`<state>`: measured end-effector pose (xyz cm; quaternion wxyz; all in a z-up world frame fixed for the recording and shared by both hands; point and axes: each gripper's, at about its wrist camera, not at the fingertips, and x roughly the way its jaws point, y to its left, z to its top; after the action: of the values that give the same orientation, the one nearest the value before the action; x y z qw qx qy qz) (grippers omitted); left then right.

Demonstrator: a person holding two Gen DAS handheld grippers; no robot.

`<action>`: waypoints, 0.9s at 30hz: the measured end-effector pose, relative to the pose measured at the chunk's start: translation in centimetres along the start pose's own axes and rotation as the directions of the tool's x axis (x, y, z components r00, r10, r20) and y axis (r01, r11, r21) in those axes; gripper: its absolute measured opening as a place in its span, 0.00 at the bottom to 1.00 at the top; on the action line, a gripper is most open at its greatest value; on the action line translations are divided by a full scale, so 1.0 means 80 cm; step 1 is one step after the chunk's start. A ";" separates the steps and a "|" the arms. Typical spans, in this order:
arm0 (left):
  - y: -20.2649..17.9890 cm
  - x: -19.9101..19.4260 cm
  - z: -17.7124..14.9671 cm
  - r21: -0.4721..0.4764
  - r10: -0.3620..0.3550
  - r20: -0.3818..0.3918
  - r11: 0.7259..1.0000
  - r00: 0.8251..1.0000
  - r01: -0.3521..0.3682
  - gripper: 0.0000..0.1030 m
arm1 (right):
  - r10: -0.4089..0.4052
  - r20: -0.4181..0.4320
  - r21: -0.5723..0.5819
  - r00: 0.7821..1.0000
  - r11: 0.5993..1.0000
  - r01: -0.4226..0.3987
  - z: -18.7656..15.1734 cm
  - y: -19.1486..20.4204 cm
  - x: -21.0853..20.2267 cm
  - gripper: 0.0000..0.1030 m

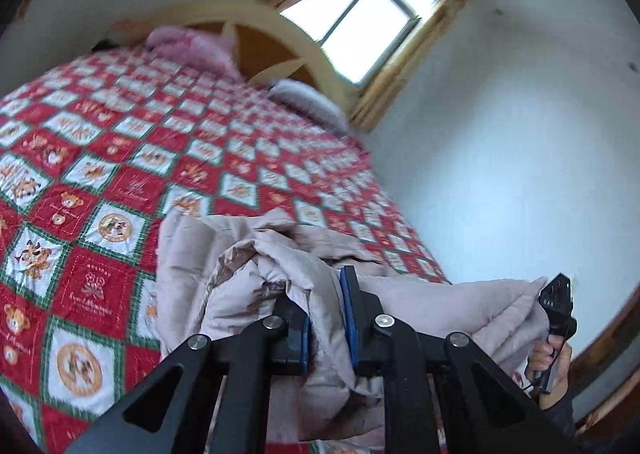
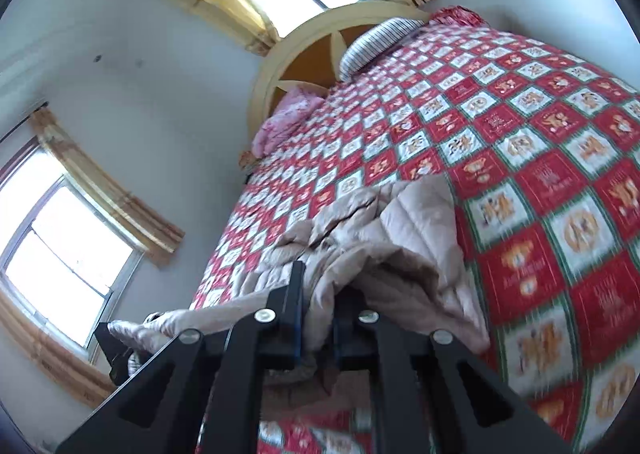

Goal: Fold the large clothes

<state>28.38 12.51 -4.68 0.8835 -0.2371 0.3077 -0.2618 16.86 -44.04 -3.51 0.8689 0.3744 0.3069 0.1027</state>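
Note:
A large beige padded coat (image 1: 192,254) lies bunched at the near end of a bed, lifted between the two grippers. In the left wrist view my left gripper (image 1: 326,306) is shut on a thick fold of it, with fabric pinched between the blue pads. At the right edge of that view a hand (image 1: 548,358) holds my right gripper (image 1: 554,294) on another part of the coat. In the right wrist view the coat (image 2: 416,222) drapes over my right gripper (image 2: 320,294), which is shut on it. One finger is hidden under cloth. The left gripper (image 2: 116,350) shows low on the left.
A red, white and green checked bedspread (image 1: 100,134) (image 2: 540,134) covers the bed. A pink pillow (image 1: 188,46) and a striped pillow (image 2: 376,38) lie by the curved wooden headboard (image 1: 248,14). Curtained windows (image 1: 360,14) (image 2: 60,246) and white walls border the bed.

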 end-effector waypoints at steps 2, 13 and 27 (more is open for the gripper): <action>0.015 0.010 0.019 -0.058 -0.014 -0.026 0.998 1.000 0.013 0.20 | -0.034 -0.014 0.030 0.999 0.999 0.035 0.025 -0.009 0.032 0.13; 0.042 0.004 0.062 -0.042 -0.091 -0.150 0.995 0.984 0.086 0.29 | -0.129 -0.103 0.111 0.986 0.984 0.141 0.081 -0.066 0.132 0.12; -0.097 0.065 -0.004 0.371 0.152 0.073 0.913 0.986 -0.169 0.83 | -0.207 -0.190 0.106 0.960 0.968 0.229 0.102 -0.081 0.239 0.13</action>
<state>29.26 3.46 -2.57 0.9373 -0.0427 0.2515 -0.2375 36.65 -45.53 -12.54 0.8185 0.3821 0.4286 0.0194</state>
